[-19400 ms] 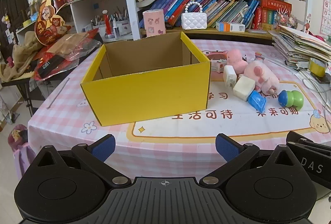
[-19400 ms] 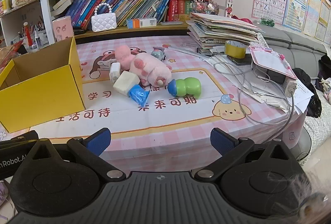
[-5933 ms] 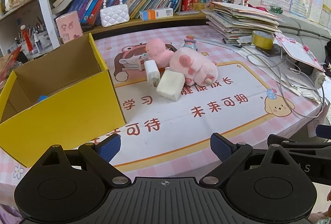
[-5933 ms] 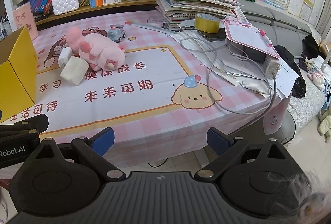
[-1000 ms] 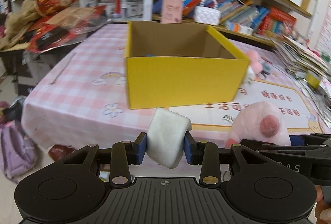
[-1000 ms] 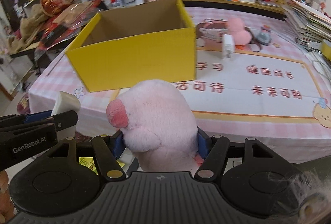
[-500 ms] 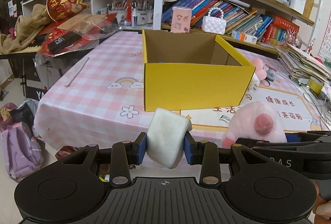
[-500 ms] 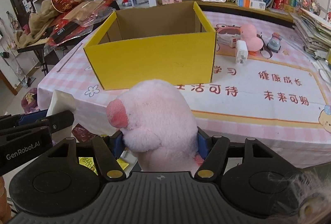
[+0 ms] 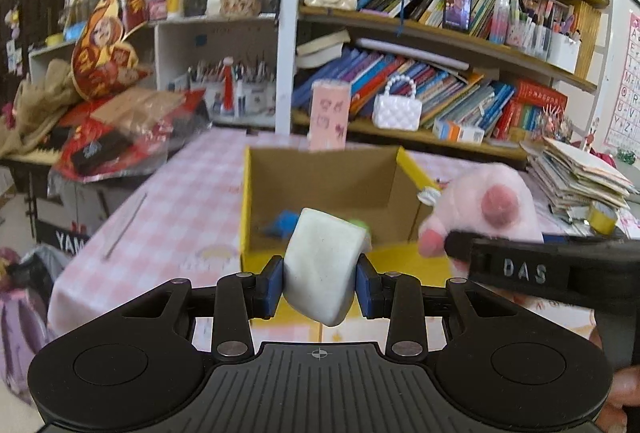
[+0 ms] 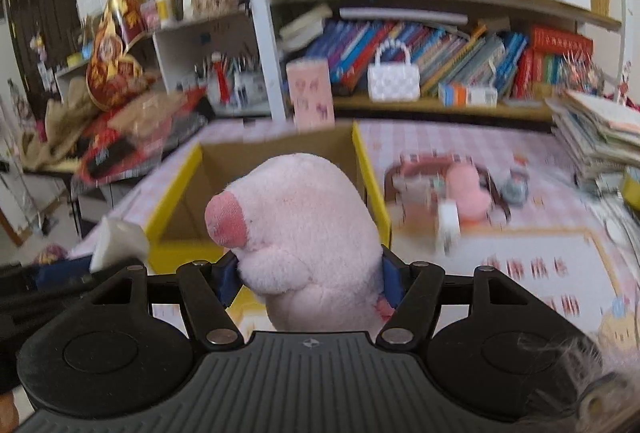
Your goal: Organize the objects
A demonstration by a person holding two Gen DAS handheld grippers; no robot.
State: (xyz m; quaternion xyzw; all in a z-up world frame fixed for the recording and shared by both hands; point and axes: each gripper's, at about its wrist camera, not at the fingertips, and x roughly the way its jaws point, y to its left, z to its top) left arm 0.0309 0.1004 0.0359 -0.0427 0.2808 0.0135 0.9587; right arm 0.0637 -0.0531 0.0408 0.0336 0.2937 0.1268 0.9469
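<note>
Carrying both loads to the yellow box (image 9: 256, 217), the left gripper (image 9: 320, 287) is clenched on the white block (image 9: 320, 265) and the right gripper (image 10: 310, 279) on the pink plush (image 10: 304, 233) — both near its front wall. I would clear that rim before letting go — the plush is bulky, the floor already holds a blue item (image 9: 286, 223), and the grippers ride close together.

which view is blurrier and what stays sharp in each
The right wrist view is blurrier: the table, yellow box and shelves smear with motion, while the pink plush in the right gripper stays crisp. The left wrist view is milder: the white block in the left gripper is sharp, the box soft. Both bend the shelves, fisheye style.
</note>
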